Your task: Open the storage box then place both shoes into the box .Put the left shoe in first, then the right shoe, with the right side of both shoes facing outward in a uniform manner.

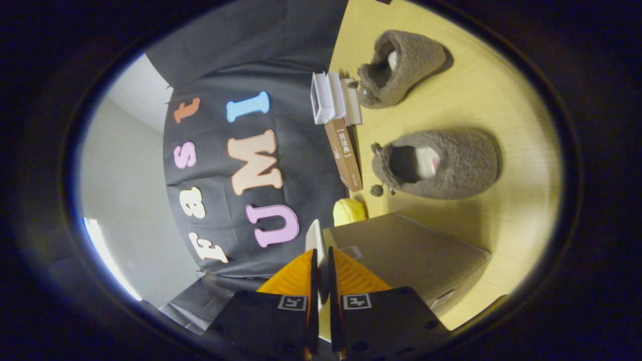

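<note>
The tool (321, 253) is nearly closed on what looks like the box's (411, 253) lid edge (315, 240). Swing it fully clear, keeping the pinch firm. Both shoes (441, 163) (401, 67) wait on the surface (501, 100) at one o'clock.

brown book (345, 155), white boxes (328, 96), yellow thing (perhaps plush) (349, 211)

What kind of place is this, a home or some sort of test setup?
Likely a staged recording booth: a black cloth wall backs a wooden table holding two slippers, a cardboard box and books. The gripper is nearly closed at the box's edge.
</note>
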### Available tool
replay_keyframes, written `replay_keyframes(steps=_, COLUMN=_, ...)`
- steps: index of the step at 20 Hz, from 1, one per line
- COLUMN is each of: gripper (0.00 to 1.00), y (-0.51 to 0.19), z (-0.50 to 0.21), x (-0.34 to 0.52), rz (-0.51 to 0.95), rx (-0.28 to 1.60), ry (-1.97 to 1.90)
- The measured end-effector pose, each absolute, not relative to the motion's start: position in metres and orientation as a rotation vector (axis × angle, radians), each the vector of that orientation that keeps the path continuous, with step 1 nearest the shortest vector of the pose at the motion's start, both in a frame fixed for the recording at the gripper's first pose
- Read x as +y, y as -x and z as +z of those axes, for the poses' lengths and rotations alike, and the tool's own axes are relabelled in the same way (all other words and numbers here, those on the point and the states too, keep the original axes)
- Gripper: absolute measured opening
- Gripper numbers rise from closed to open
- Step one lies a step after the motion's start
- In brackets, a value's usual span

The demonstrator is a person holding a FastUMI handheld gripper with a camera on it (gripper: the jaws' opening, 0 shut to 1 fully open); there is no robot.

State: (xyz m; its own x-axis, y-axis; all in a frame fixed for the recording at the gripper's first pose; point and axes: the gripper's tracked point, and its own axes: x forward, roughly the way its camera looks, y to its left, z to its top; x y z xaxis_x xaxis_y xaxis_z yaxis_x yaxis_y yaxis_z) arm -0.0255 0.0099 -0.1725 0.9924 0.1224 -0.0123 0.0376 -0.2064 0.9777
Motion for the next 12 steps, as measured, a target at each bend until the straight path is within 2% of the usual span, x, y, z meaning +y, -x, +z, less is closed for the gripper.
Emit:
replay_keyframes(steps=3, gripper=0.09, y=0.029, z=-0.151, x=0.011, rz=0.115, rx=0.112, ry=-1.711)
replay_keyframes(steps=6, gripper=0.06, y=0.028, z=-0.124, x=0.011, rz=0.154, rx=0.097, ry=-1.644)
replay_keyframes(steps=12, gripper=0.06, y=0.033, z=-0.054, x=0.049, rz=0.287, rx=0.099, ry=-1.507)
